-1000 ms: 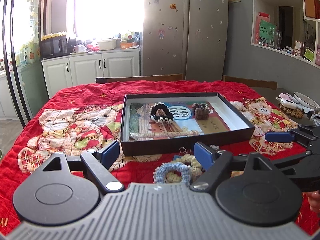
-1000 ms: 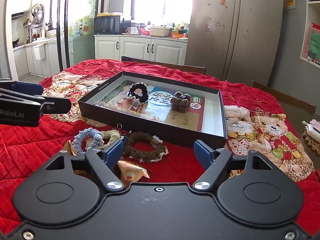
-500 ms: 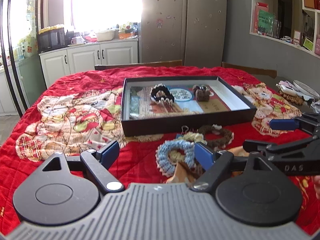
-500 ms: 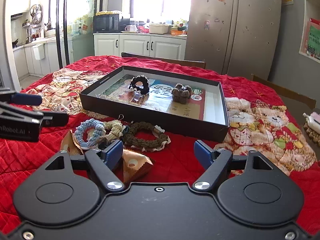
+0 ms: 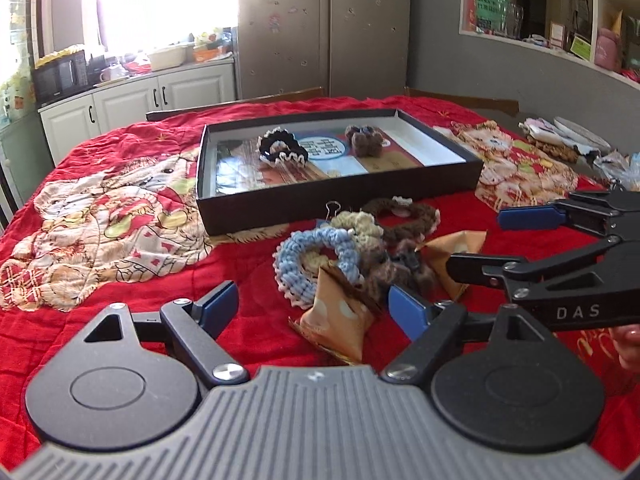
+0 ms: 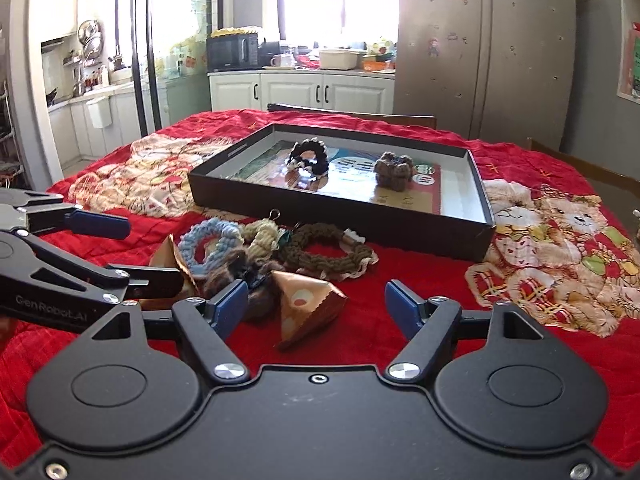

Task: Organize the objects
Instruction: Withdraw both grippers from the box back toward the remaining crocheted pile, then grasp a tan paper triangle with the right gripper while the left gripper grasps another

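A shallow black box [image 5: 340, 208] [image 6: 320, 216] lies on the red bear-print cloth, holding a black-and-white scrunchie [image 5: 282, 150] and a brown knitted piece [image 5: 362, 140]. In front of it is a pile: blue scrunchie [image 5: 316, 254] [image 6: 208, 242], cream scrunchie [image 5: 360, 226], brown scrunchie [image 5: 408, 220] [image 6: 328, 252], a dark fuzzy piece [image 5: 396, 268], a binder clip [image 5: 332, 210] and two folded paper packets [image 5: 340, 316] [image 6: 308, 304]. My left gripper [image 5: 314, 304] [image 6: 140, 252] hangs open just before the pile's left side. My right gripper [image 6: 318, 300] [image 5: 484, 242] is closing; a packet lies between its fingers, untouched.
Plates, bags and a woven mat [image 5: 560, 136] crowd the table's right edge. Wooden chair backs [image 6: 352, 114] stand behind the far edge. A fridge [image 6: 484, 48] and white cabinets [image 6: 300, 90] fill the back wall. Bare red cloth [image 6: 420, 280] lies right of the pile.
Both grippers have sunk toward the pile, which now looks nearer and larger. The right gripper's fingers stand slightly closer together. Nothing has been picked up.
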Tool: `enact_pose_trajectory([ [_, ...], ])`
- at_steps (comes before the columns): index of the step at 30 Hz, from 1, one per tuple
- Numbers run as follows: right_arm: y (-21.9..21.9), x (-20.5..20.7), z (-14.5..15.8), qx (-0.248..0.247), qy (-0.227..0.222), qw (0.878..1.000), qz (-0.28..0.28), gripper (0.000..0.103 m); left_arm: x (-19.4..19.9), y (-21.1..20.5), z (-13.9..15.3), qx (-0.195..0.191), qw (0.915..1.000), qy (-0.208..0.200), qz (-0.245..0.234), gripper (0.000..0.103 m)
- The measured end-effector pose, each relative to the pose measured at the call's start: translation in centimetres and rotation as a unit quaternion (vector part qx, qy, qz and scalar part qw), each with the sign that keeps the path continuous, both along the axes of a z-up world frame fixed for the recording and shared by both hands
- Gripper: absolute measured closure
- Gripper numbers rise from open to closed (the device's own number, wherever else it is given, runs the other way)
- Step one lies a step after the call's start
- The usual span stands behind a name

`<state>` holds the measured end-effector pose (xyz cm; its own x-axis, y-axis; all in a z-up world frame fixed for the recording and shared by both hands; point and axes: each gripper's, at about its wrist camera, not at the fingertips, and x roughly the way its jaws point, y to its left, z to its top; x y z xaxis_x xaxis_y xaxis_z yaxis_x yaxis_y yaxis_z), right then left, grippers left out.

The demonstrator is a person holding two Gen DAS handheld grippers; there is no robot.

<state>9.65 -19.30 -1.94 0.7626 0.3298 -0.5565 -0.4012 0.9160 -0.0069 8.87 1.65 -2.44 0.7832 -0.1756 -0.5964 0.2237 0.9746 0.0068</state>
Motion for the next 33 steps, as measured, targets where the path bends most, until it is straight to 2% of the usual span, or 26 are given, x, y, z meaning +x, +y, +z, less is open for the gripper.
enact_pose_trajectory([
  [4, 0.4, 0.3, -0.8, -0.009, 0.007, 1.000, 0.005, 0.041, 0.3, 0.1, -0.6, -0.002, 1.0000, 0.006, -0.001, 0.014],
  [14, 0.6, 0.7, -1.9, -0.013, 0.012, 1.000, 0.000, 0.055, 0.7, 0.4, -1.3, -0.015, 0.9998, 0.011, 0.001, 0.018],
  [23, 0.6, 1.2, -2.5, -0.007, 0.019, 1.000, -0.003, 0.062, 1.0, 0.4, -2.1, -0.027, 0.9991, 0.032, -0.011, 0.038],
  [26, 0.6, 1.3, -2.5, -0.005, 0.020, 1.000, -0.002, 0.065, 1.1, 0.5, -2.2, -0.030, 0.9989, 0.033, -0.012, 0.048],
  [28, 0.6, 1.3, -2.6, -0.003, 0.021, 1.000, 0.001, 0.070, 1.1, 0.4, -2.2, -0.030, 0.9990, 0.033, -0.011, 0.049],
  [33, 0.7, 1.3, -2.6, -0.001, 0.021, 1.000, 0.003, 0.072, 1.0, 0.3, -2.1, -0.027, 0.9991, 0.030, -0.012, 0.052],
])
